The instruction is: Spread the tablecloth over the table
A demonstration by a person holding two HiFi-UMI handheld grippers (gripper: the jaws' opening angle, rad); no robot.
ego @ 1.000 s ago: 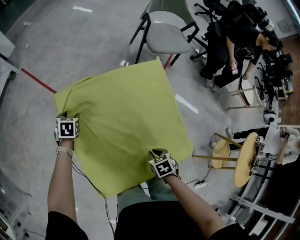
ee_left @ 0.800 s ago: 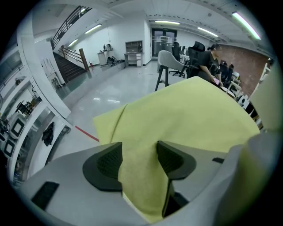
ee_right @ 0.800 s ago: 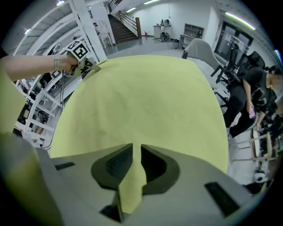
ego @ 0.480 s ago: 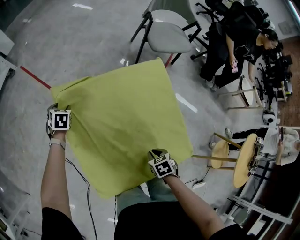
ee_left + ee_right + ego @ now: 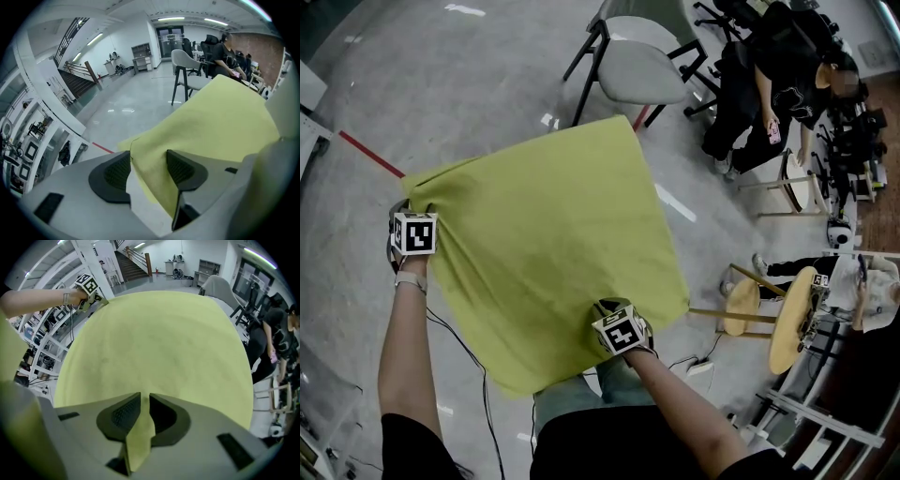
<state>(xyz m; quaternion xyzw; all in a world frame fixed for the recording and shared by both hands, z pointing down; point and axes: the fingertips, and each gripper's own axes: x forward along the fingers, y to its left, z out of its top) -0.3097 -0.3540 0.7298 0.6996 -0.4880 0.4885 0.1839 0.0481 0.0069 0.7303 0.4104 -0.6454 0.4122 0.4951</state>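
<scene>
Across the table, which it hides completely, the tablecloth [image 5: 548, 225] lies almost flat: a yellow-green square with 1 corner pointing away from the person and only faint ripples on its surface.

It looks like thin, soft fabric, light and limp. I judge it will sag or fold wherever it is unsupported, and slide over the tabletop under a gentle tug. It is best taken at corners or along the hem with a small pinched fold, and pulled outward at 2 points well apart so the slack leaves evenly.

At the cloth's left corner, the left gripper [image 5: 147, 171] has its jaws fairly wide. A bunched fold fills the gap from pad to pad, so I read it as grasping that corner, though the bite looks loose.

At the near edge, close to the person's body, the right gripper [image 5: 144, 411] is clenched on a narrow pleat of the hem, which stands up between its pads. The rest of the cloth spreads away in front of both grippers.
</scene>
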